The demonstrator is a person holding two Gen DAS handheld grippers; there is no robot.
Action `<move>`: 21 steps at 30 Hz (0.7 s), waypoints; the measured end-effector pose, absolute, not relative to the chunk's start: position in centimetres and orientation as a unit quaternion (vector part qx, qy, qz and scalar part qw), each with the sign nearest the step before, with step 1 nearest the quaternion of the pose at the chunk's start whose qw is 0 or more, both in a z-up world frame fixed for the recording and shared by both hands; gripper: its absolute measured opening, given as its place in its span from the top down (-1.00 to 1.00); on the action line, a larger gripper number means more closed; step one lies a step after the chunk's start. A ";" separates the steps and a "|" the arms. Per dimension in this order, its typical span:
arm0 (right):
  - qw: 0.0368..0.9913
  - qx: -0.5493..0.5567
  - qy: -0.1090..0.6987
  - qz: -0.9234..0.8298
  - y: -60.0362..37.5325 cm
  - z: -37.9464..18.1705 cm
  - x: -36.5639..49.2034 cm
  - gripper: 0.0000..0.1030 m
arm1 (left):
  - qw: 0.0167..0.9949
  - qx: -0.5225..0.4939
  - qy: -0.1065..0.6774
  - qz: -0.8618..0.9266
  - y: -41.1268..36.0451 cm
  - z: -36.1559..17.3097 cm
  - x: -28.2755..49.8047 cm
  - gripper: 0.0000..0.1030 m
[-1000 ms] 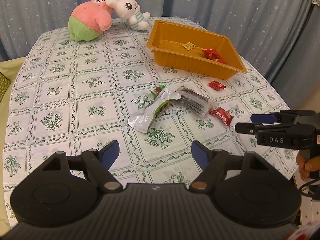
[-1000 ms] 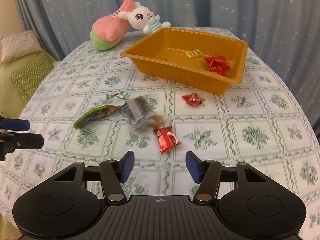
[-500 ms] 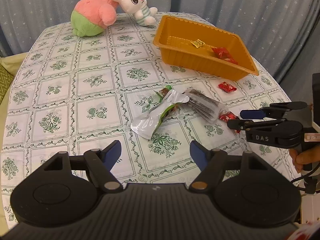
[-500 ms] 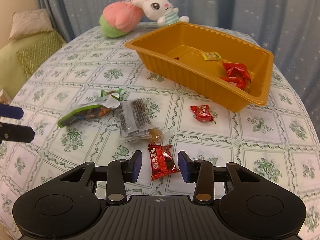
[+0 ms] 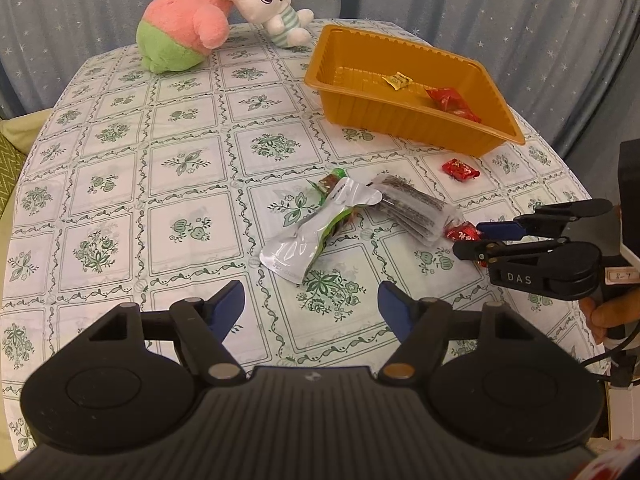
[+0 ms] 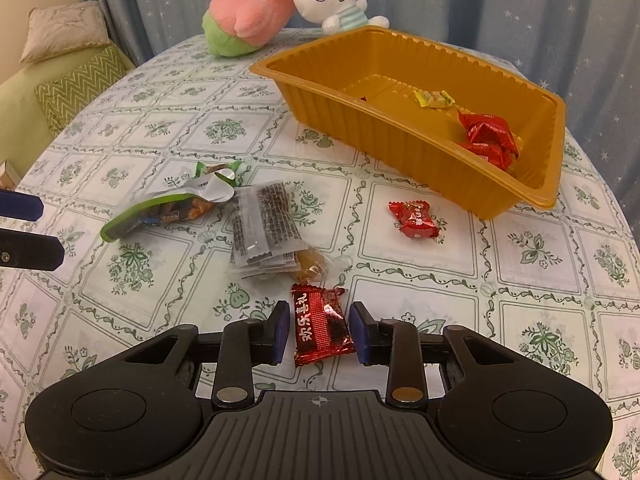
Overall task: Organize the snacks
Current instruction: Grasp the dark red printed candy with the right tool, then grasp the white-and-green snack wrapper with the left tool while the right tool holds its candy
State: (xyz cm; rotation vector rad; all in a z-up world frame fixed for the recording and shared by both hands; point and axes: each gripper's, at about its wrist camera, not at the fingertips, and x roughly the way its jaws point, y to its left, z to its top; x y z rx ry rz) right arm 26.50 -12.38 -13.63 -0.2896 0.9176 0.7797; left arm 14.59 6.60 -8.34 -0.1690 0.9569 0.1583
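Note:
My right gripper is open, its jaws on either side of a flat red snack packet that lies on the tablecloth; it also shows in the left wrist view. My left gripper is open and empty, short of a silver-green pouch. Beside it lie clear packets of dark snacks and an amber candy. A red candy lies near the orange tray, which holds red candies and a yellow one.
A pink-green plush and a white rabbit plush lie at the table's far edge. Blue starry curtains hang behind. A green sofa with cushions is left of the table. The table edge runs close on the right.
My right gripper has moved forward and down so the red packet now lies between its jaws, which have narrowed. My left gripper has barely moved and stays open.

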 end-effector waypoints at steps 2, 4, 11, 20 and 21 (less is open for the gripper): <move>0.815 -0.137 0.429 0.364 -12.5 -13.6 26.4 0.47 | 0.881 -0.079 0.461 0.074 6.5 -8.5 14.8 -0.34; 0.816 -0.135 0.430 0.363 -12.8 -13.6 26.4 0.49 | 0.881 -0.075 0.461 0.071 6.4 -8.7 15.0 -0.32; 0.821 -0.097 0.439 0.353 -14.7 -12.4 26.2 0.52 | 0.884 -0.045 0.462 0.057 6.5 -9.8 16.1 -0.12; 0.835 -0.047 0.438 0.330 -17.9 -10.4 26.5 0.52 | 0.887 0.009 0.461 0.021 6.3 -10.8 19.1 0.09; 0.836 -0.043 0.438 0.327 -18.1 -10.3 26.5 0.52 | 0.887 0.020 0.462 0.014 6.2 -11.0 19.5 0.14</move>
